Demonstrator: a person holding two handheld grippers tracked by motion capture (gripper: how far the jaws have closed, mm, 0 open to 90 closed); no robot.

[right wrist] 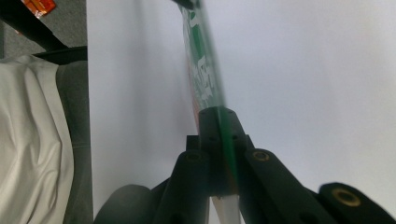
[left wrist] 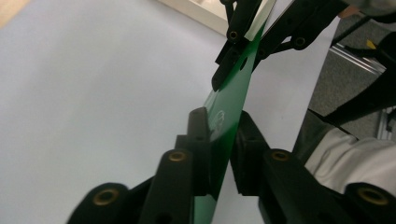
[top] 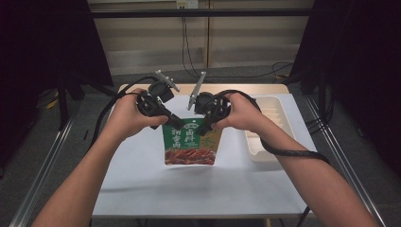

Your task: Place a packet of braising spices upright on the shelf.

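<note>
Green and glossy, a food pouch (top: 191,142) hangs above the middle of a white table (top: 142,184), held up by its top edge. We see printed characters on its front and a picture of reddish-brown food near its bottom. The left gripper (top: 176,121) pinches the pouch's upper left corner, and the right gripper (top: 204,128) pinches the upper right corner. A hand (top: 128,116) wraps the left gripper, and another hand (top: 243,112) wraps the right.

In the left gripper view, we look along two black jaws pressed against either side of the thin green pouch (left wrist: 229,112), with the right gripper (left wrist: 250,51) clamped on the same edge farther off. In the right gripper view, the jaws close tightly on the pouch (right wrist: 208,79), seen edge-on and slightly blurred.

A white tray (top: 279,127) sits on the table's right side, just beside the pouch. Black cables (top: 283,152) trail from both grippers.
</note>
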